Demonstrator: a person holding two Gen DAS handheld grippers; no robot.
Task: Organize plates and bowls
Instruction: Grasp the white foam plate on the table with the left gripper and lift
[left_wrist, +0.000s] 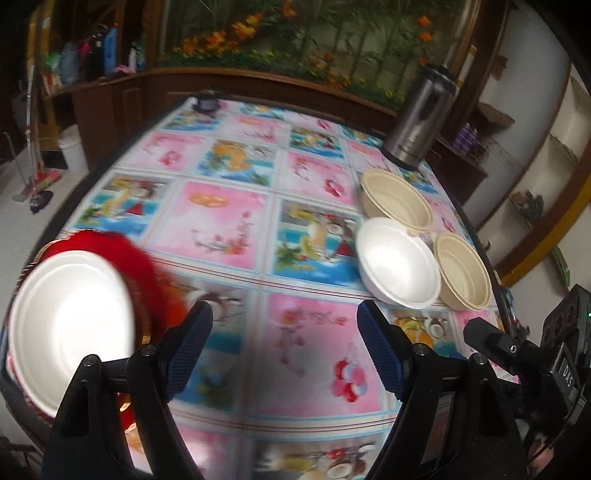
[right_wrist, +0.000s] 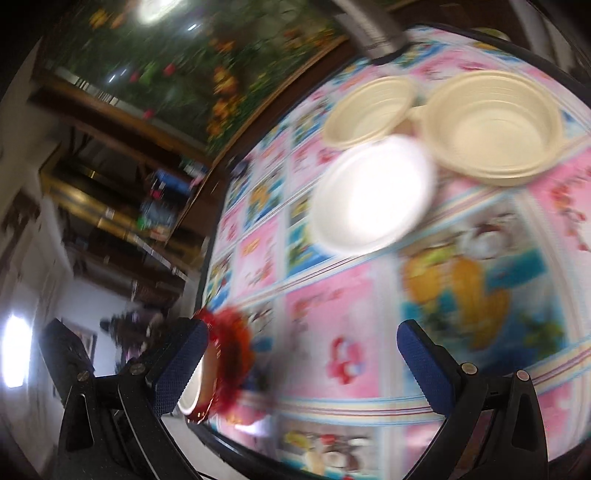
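Note:
A white foam bowl (left_wrist: 400, 260) sits at the table's right side, touching two cream bowls (left_wrist: 397, 201) (left_wrist: 463, 271). The right wrist view shows the same white bowl (right_wrist: 373, 195) in front of the cream bowls (right_wrist: 369, 110) (right_wrist: 493, 127). At the left edge a white plate (left_wrist: 70, 325) rests in a red-rimmed dish (left_wrist: 140, 266), which also shows as a red blur (right_wrist: 229, 354) beside the right gripper's left finger. My left gripper (left_wrist: 284, 314) stands open over bare tablecloth between plate and bowls. My right gripper (right_wrist: 301, 332) is open too, with nothing between its fingers.
A steel thermos (left_wrist: 421, 118) stands at the table's far right behind the bowls. The patterned tablecloth (left_wrist: 229, 221) covers the table. The right gripper's body (left_wrist: 535, 354) shows at the lower right of the left wrist view. Shelves and a cabinet ring the room.

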